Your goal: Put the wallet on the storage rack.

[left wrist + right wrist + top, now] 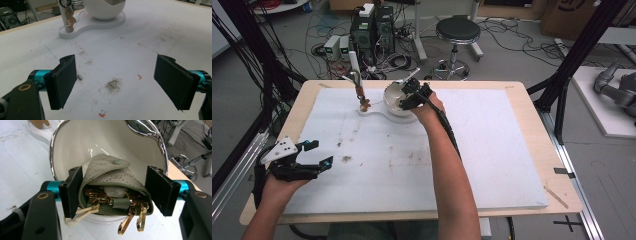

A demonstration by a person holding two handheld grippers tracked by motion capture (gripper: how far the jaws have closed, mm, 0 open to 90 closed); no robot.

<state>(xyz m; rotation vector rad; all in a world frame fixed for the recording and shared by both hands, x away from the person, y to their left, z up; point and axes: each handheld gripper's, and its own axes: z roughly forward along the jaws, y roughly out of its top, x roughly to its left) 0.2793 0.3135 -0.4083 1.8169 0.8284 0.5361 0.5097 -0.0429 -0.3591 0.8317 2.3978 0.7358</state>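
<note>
Key pouch (pixel 110 177), grey-green with gold clips, sits in the mouth of the white bowl (pixel 75 142) in the right gripper view, lodged between your right gripper's (pixel 115 192) two black pads. The left pad (pixel 72 191) touches or nearly touches the pouch's folded edge; the right pad (pixel 160 190) stands just clear of it, a sliver of bowl showing between. That grip looks slack rather than clamped, jaws only a little apart. The pouch's long axis runs across from pad to pad, clips dangling over the bowl's near rim toward you.

From the high view, your right gripper (pixel 412 95) is at the bowl (pixel 393 97), which stands on a white base beside a small hook stand (pixel 357 82) with a brown charm. Your left gripper (pixel 314 156) hangs well apart from the bowl, over the near left of the white mat (pixel 492 150).

Seen along the left gripper (pixel 115 77), its jaws stand wide with nothing between them but stained mat; the bowl (pixel 103 10) lies far ahead. Your right hand is plainly the nearer one for whatever comes next.
</note>
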